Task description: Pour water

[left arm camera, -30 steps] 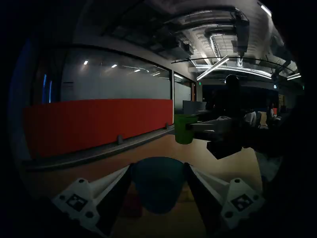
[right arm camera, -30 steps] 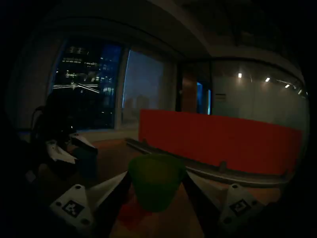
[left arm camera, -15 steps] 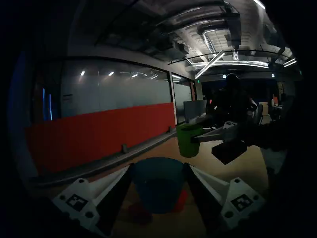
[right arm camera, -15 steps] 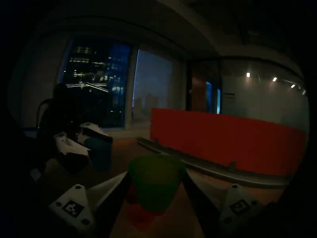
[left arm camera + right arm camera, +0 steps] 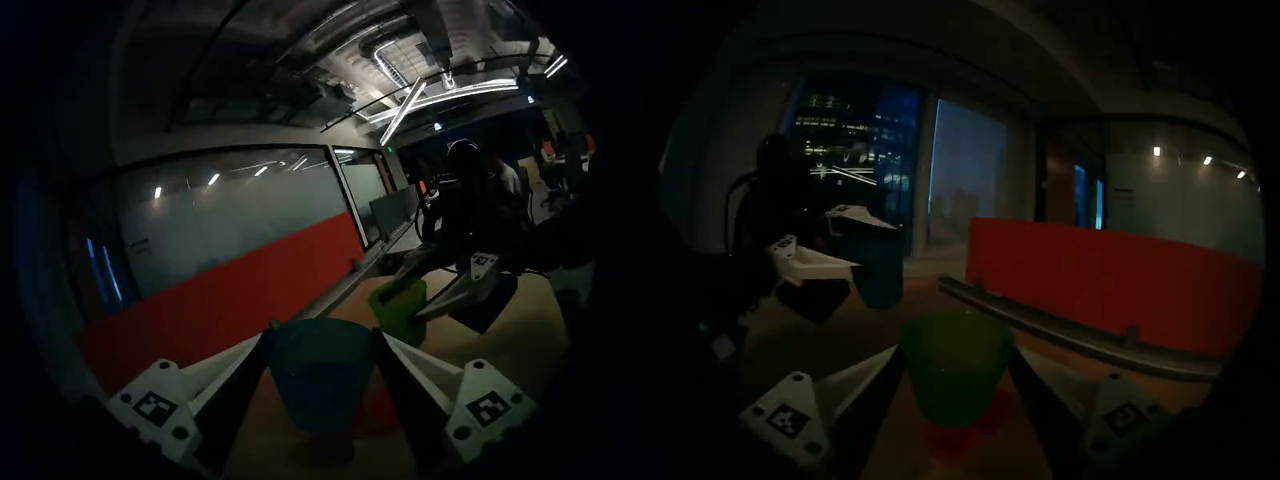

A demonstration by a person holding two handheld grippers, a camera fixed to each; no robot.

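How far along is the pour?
Done: the left gripper is shut on the blue cup, and the right gripper is shut on the green cup. In hand: the two cups are held near each other. Left: no stream is visible in this dim light, so the pour itself seems yet to come.

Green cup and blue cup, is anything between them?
Nothing: in the right gripper view only bare table shows between the green cup and the blue cup.
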